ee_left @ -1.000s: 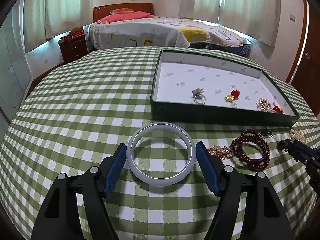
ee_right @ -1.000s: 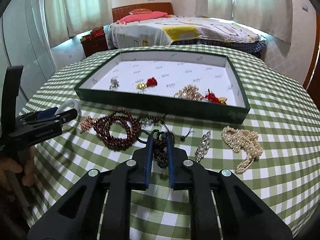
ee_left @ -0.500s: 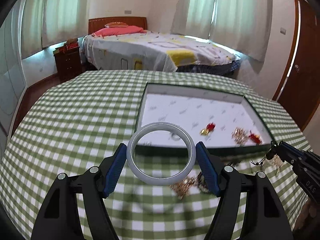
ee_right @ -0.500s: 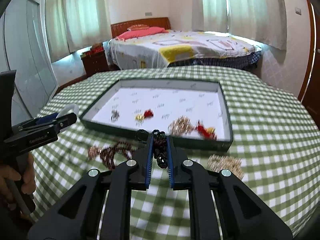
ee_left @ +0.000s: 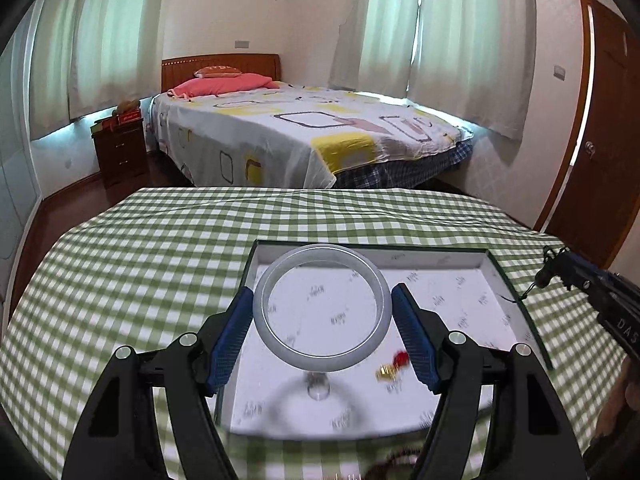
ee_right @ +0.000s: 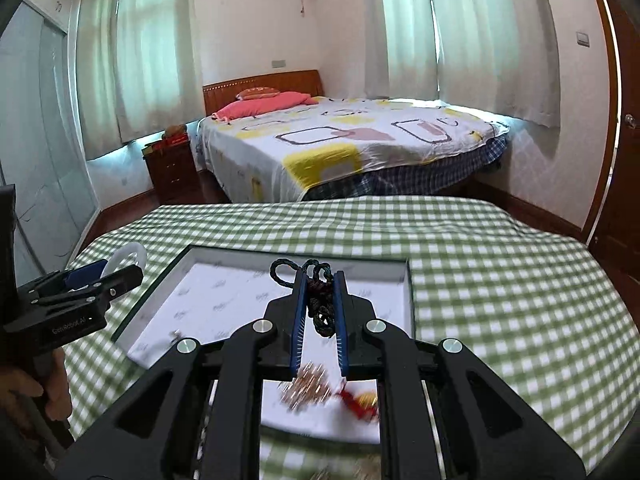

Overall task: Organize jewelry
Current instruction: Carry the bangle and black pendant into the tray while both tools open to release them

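Left hand-held gripper [ee_left: 323, 318], jaws spread wide, clamps a pale bangle [ee_left: 322, 306] by its outer rim, held in the air above the dark-green tray [ee_left: 507, 280] w/ white lining on the checked counter [ee_left: 140, 264]. Right hand-held gripper [ee_right: 320, 312], jaws nearly together, pinches a dark knotted cord bracelet [ee_right: 318, 300], also over the tray. Inside the tray: a silver ring [ee_left: 318, 390] below the bangle, a gold-and-red charm [ee_left: 392, 366] beside it, plus a blurred gold cluster [ee_right: 306, 390] near the front edge.
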Available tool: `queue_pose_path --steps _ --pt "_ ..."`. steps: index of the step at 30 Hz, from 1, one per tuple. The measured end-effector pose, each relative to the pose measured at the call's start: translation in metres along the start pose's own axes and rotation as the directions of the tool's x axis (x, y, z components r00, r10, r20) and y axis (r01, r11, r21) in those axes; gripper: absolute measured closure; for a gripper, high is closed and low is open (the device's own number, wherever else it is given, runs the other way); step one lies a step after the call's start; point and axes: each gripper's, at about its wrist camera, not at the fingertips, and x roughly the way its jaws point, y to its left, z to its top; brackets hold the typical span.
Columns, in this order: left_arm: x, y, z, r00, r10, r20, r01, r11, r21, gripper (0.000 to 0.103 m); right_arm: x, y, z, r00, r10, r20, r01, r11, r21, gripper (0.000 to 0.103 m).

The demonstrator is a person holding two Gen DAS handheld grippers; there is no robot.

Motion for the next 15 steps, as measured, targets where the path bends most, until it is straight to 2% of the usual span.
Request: queue_pose_path --steps 5,9,15 --pt "0.041 -0.001 -0.002 0.997 0.018 -0.070 -0.018 1.000 0.004 0.035 0.043 -0.016 -0.006 0.998 -0.004 -0.069 0.004 1.000 0.005 0.090" --pt "0.073 0.008 -0.008 0.987 0.028 -0.156 -0.031 0.999 -0.021 0.035 0.075 -0.027 -0.021 0.988 -0.002 -0.154 0.004 1.000 0.012 0.090" --pt "0.102 0.018 -0.013 0.968 0.043 -0.249 -0.057 0.997 -0.047 0.035 0.094 -0.034 -0.038 0.974 -0.012 -0.224 0.016 1.000 0.017 0.089"
